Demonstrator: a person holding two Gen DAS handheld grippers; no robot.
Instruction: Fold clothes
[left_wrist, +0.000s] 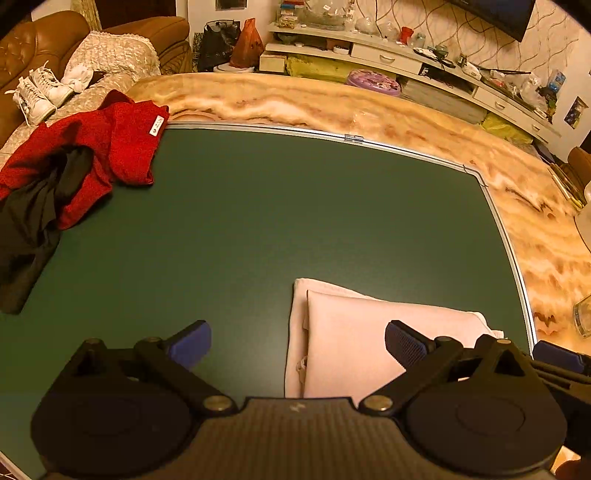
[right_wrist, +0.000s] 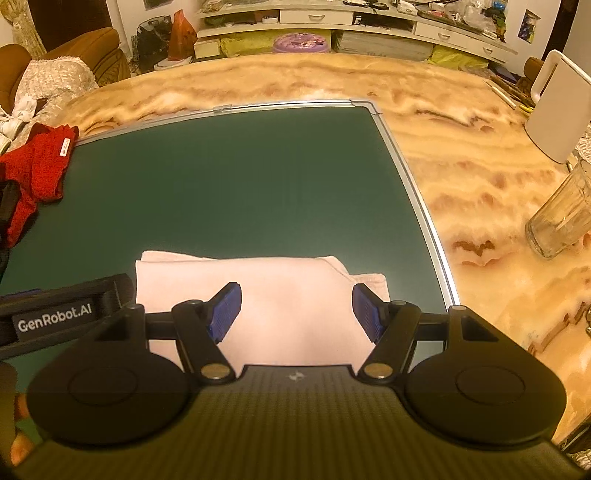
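Green mat (left_wrist: 258, 221) covered the worktop; a folded pink cloth (right_wrist: 288, 295) was laid flat, both grippers (left_wrist: 297, 341) (right_wrist: 295, 312) held above, fingers spread wide, nothing gripped.

Both wrist cameras are looking steeply down from close above the green mat (left_wrist: 277, 206), sharing the folded pink cloth (right_wrist: 280, 302) at six o'clock.

Left gripper (left_wrist: 297, 341), right gripper (right_wrist: 295, 312): black linkages, brass pivots, ribbed blue pads, "GenRobot.AI" marking.
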